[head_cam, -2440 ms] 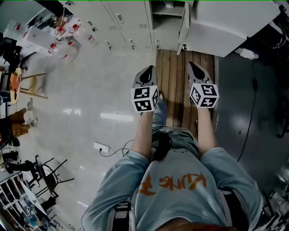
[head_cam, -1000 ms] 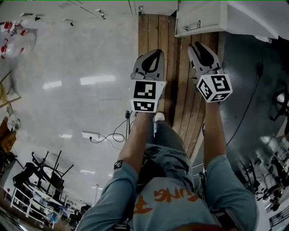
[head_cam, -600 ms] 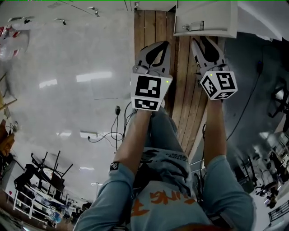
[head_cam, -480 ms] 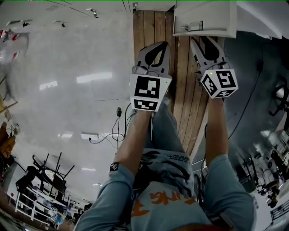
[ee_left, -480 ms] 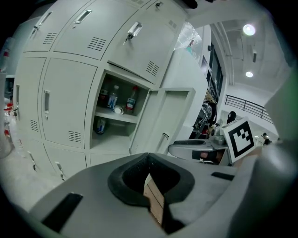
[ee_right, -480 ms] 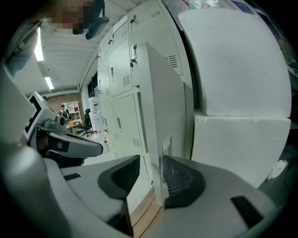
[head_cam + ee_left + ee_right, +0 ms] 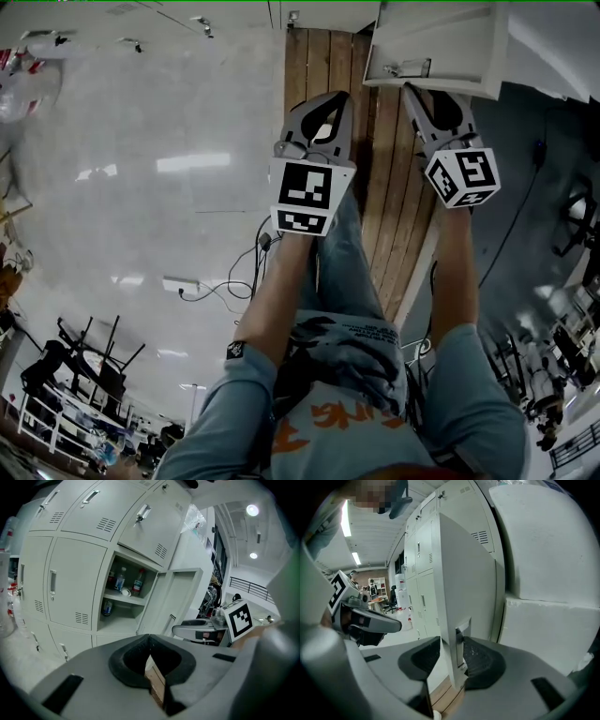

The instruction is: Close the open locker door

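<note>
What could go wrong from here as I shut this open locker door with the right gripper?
The right gripper has just been opening its jaws. They straddle the door edge by the handle without clamping it, so the door may slip free, or one jaw may get pinched as it closes. A hard swing could also topple the bottles on the shelf inside.

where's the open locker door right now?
Head view, top right: the locker door stands open over the wooden planks. Its handle edge sits between the right gripper's jaws, which have just been opening.
</note>
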`<state>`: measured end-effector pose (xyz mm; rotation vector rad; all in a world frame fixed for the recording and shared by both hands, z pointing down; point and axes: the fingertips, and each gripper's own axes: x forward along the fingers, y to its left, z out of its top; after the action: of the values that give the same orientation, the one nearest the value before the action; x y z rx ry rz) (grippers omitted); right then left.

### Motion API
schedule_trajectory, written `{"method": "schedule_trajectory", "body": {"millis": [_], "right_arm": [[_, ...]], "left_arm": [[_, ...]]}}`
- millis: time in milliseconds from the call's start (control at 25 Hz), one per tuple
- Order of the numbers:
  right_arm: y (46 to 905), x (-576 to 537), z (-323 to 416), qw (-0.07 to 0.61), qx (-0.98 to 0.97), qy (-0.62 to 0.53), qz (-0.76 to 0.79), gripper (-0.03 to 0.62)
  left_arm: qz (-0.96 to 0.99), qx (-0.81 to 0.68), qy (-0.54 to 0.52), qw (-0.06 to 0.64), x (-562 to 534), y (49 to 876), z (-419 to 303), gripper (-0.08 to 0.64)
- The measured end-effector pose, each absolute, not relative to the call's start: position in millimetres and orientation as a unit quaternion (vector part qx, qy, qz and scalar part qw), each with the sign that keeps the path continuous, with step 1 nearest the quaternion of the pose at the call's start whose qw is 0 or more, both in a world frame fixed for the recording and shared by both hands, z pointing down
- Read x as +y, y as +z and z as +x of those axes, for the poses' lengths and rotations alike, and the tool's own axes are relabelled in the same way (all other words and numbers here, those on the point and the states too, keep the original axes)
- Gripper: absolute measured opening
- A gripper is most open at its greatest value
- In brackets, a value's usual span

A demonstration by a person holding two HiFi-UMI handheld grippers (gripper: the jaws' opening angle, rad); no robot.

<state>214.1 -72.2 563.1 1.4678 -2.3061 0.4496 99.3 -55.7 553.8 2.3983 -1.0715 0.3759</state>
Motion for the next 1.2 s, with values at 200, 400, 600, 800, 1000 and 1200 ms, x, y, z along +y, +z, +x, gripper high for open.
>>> {"method": "schedule_trajectory", "body": {"millis": [200,400,600,800,1000,1200], "right_arm": [[562,-80,198,0.177,-0.828,0.154,0.510,0.156],[568,-98,168,0.166,-0.843,0.151,0.490,0.156],[570,-114,145,0.161,-0.853,0.141,0.476,0.144],[567,-134,121,0.147,-0.857,0.133,0.476,0.135],[567,-156,103,0.135,-0.866,0.133,0.464,0.130],[566,-176,87,0.127,-0.874,0.132,0.451,0.127]], "left_arm": [[0.872,-0.406,0.133,0.239,-65,551,85,0.021],[0.861,-0.430,0.133,0.239,-82,562,59,0.021],[0.849,-0.451,0.133,0.239,-98,563,43,0.021],[0.844,-0.464,0.135,0.233,-112,562,28,0.021],[0.834,-0.481,0.136,0.234,-126,563,16,0.021],[0.827,-0.494,0.137,0.231,-144,564,8,0.021]]}}
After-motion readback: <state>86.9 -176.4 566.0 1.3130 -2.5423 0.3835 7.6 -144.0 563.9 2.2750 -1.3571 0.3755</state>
